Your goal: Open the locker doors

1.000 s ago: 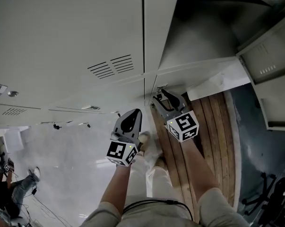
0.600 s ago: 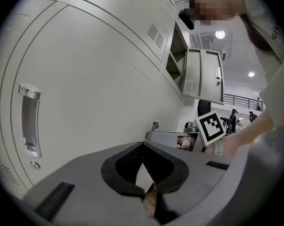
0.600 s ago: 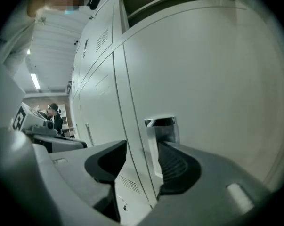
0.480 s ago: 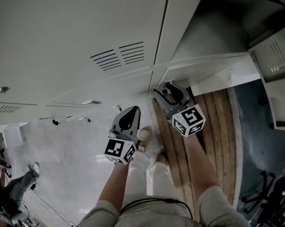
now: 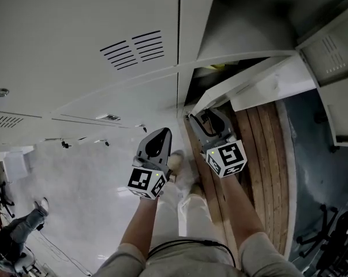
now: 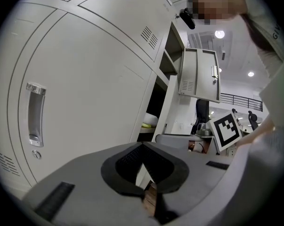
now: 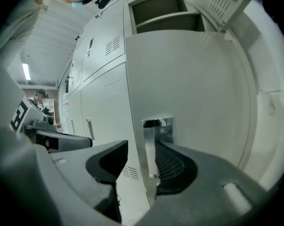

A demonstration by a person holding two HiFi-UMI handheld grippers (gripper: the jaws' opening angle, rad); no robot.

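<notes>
**Lower locker door, mid-swing**

Finds the lower locker door (image 5: 266, 88) wider open than a second ago, with a dark gap now bared at its free edge and something yellow (image 5: 219, 66) on the shelf inside. Finds the right gripper (image 5: 199, 120) drawn back along with it, and the left gripper (image 5: 161, 137) about where it was.

Straddles the door's free edge with the right fingers (image 7: 179, 166). One hooks into the chrome recessed handle (image 7: 157, 135); the other stands clear on the near side. Closing just now, not yet pinching from both sides. Holds the left fingers (image 6: 127, 164) together on nothing, idle in front of a closed locker door (image 6: 94, 93).

Looks to be partway through the pull on this door, with the upper locker door (image 5: 329, 48) beside it already open and the closed one yet to do.

Next: stay hooked in the recess and follow the arc about the hinge rather than hauling straight back, or risk slipping out of the shallow handle. Then let go and reach for the closed door's handle (image 6: 34, 114).
</notes>
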